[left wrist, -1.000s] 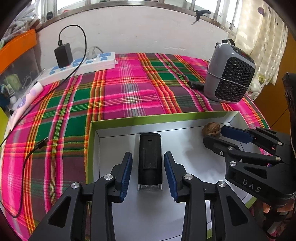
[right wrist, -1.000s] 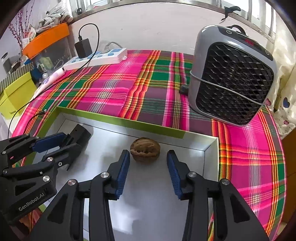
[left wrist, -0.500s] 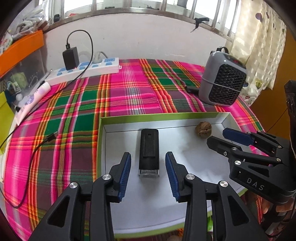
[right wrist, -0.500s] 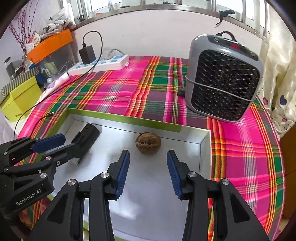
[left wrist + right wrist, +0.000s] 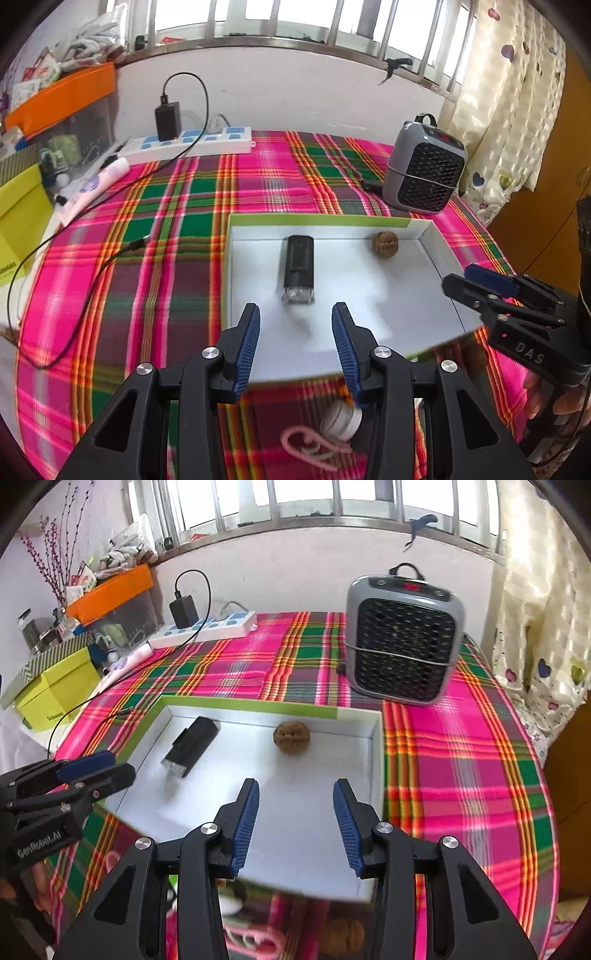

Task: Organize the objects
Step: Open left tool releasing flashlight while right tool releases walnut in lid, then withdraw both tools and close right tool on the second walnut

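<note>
- Tray point(image 5: 236, 258) on plaid cloth holds black device point(image 5: 299, 269) left, walnut point(image 5: 384, 244) far right: two items look sorted.
- Left gripper point(image 5: 295, 325) and right gripper point(image 5: 295, 805) spread, empty, above tray's near edge.
- Left to sort, probably: silver cap point(image 5: 341, 419), pink cord point(image 5: 314, 446), second walnut point(image 5: 345, 938) near, outside tray.

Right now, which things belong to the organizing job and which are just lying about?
Job: green-rimmed box, black device and walnut inside it, loose walnut, pink cord.
Lying about: heater, power strip, charger, yellow box.
</note>
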{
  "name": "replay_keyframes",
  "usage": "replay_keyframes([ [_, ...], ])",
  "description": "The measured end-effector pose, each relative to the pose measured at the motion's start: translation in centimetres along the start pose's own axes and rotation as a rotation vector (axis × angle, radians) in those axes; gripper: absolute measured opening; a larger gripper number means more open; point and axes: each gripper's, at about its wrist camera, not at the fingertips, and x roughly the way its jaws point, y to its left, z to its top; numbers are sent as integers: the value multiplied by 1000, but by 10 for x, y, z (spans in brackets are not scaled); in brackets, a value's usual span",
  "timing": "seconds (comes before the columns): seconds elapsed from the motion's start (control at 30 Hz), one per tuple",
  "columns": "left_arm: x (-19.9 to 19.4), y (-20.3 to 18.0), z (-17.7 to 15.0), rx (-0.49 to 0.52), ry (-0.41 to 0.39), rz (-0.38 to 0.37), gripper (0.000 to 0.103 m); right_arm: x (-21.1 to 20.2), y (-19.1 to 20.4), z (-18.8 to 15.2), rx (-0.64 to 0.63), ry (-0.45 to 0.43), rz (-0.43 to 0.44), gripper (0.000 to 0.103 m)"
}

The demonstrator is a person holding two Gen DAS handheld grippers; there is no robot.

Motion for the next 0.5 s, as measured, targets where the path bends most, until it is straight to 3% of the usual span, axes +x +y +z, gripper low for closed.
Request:
replay_keyframes([
  [0.27, -16, 12, -32, -49, 10, 2, 40, -29, -6, -22, 25, -42, -5, 43],
  [0.5, -22, 21, -57, -96, 17, -9, 40, -47, -10, -45, -10, -75, -63, 43],
])
